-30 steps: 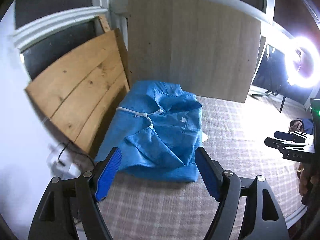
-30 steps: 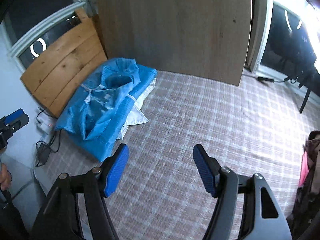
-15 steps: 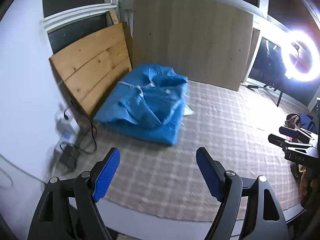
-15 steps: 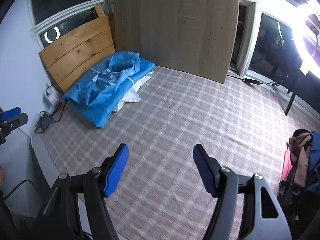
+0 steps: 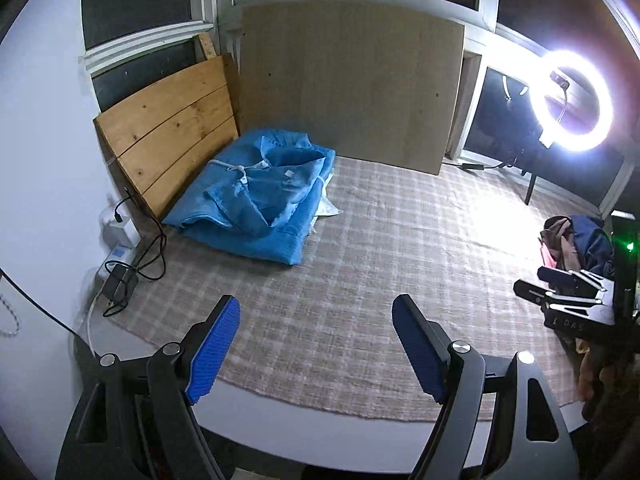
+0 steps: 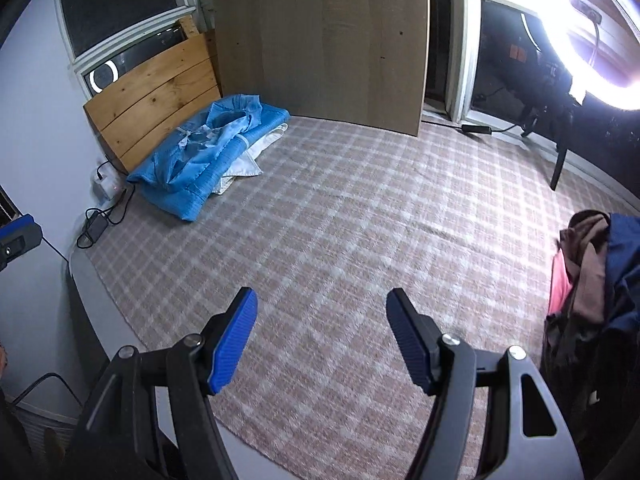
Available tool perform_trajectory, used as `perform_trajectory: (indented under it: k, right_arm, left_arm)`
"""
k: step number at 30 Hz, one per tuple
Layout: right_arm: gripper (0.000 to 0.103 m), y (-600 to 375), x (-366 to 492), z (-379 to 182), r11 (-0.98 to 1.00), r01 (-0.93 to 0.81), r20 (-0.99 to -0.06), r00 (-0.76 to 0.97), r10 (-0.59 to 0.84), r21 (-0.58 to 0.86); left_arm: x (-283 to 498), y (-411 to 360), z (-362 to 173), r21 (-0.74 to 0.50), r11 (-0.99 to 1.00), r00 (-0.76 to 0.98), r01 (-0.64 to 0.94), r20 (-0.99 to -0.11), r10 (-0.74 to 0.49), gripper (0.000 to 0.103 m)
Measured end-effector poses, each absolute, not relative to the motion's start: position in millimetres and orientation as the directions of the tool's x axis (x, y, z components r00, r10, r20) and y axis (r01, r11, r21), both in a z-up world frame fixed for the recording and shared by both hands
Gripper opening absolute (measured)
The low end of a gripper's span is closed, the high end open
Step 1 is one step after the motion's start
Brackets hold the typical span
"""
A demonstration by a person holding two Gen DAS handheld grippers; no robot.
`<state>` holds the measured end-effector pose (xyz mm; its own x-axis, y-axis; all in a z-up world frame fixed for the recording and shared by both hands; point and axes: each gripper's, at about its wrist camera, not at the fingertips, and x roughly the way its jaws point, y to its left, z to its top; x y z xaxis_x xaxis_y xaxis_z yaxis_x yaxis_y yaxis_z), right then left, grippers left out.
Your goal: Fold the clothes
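Left wrist view: the left gripper (image 5: 316, 344) hangs over the near edge of the checked cloth (image 5: 360, 280) that covers the tabletop, its blue-padded jaws spread wide with nothing between them. The folded blue garment (image 5: 256, 196) lies well beyond the jaws, up and to the left, at the far left corner of the cloth. It rests against a leaning wooden plank board (image 5: 168, 128), with a bit of white fabric (image 5: 330, 208) peeking out from under its right side. Behind it stands a pale upright panel (image 5: 352, 92). At the left edge of the tabletop sit a charger and cables (image 5: 128, 268). At the right edge of the cloth a pile of dark clothes (image 5: 576, 240) lies beside the right gripper (image 5: 536, 284), and a ring light (image 5: 572, 100) glares above.

A second ago the blue garment sat just past the fingertips and filled the middle of the frame; now it is small and well apart, and the near edge of the cloth has come into sight under the jaws.

Right wrist view: the right gripper (image 6: 322, 336) likewise stands open and empty over bare checked cloth (image 6: 360, 220). The blue garment (image 6: 208, 148) lies far off to the upper left, in the far left corner, on the white fabric (image 6: 248, 160). The dark clothes pile (image 6: 592, 280) is at the right edge. The left gripper (image 6: 18, 232) shows at the left rim.

Compared with a second ago, the garment has shrunk into the corner and more cloth lies between it and the jaws.
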<state>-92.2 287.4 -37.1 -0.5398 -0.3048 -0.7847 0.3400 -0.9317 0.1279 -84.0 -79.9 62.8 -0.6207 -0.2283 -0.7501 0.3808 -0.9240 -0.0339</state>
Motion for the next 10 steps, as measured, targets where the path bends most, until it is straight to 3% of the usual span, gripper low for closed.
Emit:
perform_trajectory:
  k: [10]
  right_arm:
    - [0.066,284.7,-86.7,-42.2,-0.929,0.349,-0.793,-0.528,-0.303,0.123]
  left_arm:
    - [-76.4,-79.1,63.6,-0.023,-0.927,-0.630,0.375,-0.739,-0.237,0.077]
